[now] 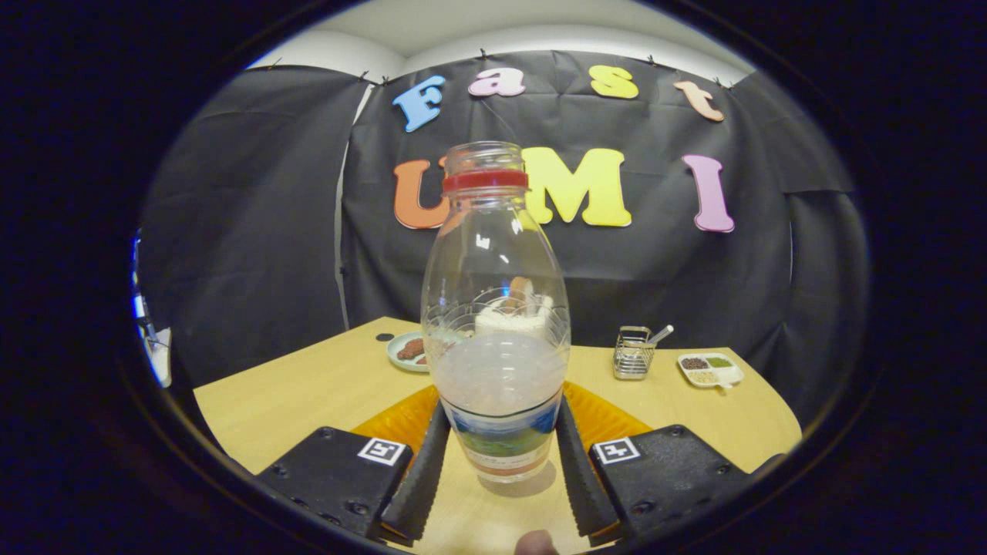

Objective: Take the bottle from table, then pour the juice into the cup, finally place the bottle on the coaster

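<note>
Got my fingers (500, 451) squeezed on both sides of the clear plastic bottle with the red neck ring (497, 324), low by its label, upright on the wooden counter (308, 393), so it stays steady for lifting.

bottle (496, 324) label illegible, square coded markers on claw (497, 470)

Wooden table (308, 385): bottle (497, 324), plate (407, 351), rack (633, 353), tray (710, 370).

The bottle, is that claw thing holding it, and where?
Yes: the gripper clamps the bottle low down, both fingers pressing its labelled base.
</note>
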{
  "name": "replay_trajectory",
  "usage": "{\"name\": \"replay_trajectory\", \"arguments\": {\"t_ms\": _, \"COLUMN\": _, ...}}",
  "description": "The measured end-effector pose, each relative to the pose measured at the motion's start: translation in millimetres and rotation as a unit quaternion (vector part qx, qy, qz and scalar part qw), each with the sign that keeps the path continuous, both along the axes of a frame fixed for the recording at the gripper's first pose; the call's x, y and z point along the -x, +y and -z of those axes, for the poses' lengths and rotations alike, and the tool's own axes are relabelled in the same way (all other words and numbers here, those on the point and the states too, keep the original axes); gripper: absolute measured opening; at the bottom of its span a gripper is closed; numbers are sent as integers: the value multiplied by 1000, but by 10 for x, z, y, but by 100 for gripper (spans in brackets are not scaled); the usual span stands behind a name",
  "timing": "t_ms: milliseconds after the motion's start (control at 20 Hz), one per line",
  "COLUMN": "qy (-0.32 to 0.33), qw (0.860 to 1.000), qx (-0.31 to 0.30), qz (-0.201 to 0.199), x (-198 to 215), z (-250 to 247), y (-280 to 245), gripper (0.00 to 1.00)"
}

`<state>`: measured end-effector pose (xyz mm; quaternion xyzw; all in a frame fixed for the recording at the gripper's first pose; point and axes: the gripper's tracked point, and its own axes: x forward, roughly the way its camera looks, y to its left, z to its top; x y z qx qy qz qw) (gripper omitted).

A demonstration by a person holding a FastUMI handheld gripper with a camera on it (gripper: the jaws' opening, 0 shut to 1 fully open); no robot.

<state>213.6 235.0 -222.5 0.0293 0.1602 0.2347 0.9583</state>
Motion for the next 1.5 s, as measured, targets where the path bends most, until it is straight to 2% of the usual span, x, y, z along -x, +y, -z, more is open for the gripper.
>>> {"name": "replay_trajectory", "arguments": {"t_ms": 350, "qy": 46, "qw": 999, "qx": 9, "qz": 10, "x": -195, "z": 599, "y": 84, "gripper": 76}}
{"name": "replay_trajectory", "arguments": {"t_ms": 700, "qy": 49, "qw": 998, "qx": 34, "qz": 16, "x": -344, "z": 1032, "y": 97, "gripper": 77}}
{"name": "replay_trajectory", "arguments": {"t_ms": 1150, "qy": 48, "qw": 998, "qx": 34, "qz": 22, "x": -350, "z": 1104, "y": 93, "gripper": 83}}
{"name": "replay_trajectory", "arguments": {"t_ms": 1350, "qy": 38, "qw": 998, "qx": 39, "qz": 27, "x": -346, "z": 1028, "y": 81, "gripper": 95}}
{"name": "replay_trajectory", "arguments": {"t_ms": 1500, "qy": 32, "qw": 998, "qx": 39, "qz": 35, "x": -348, "z": 919, "y": 34, "gripper": 97}}
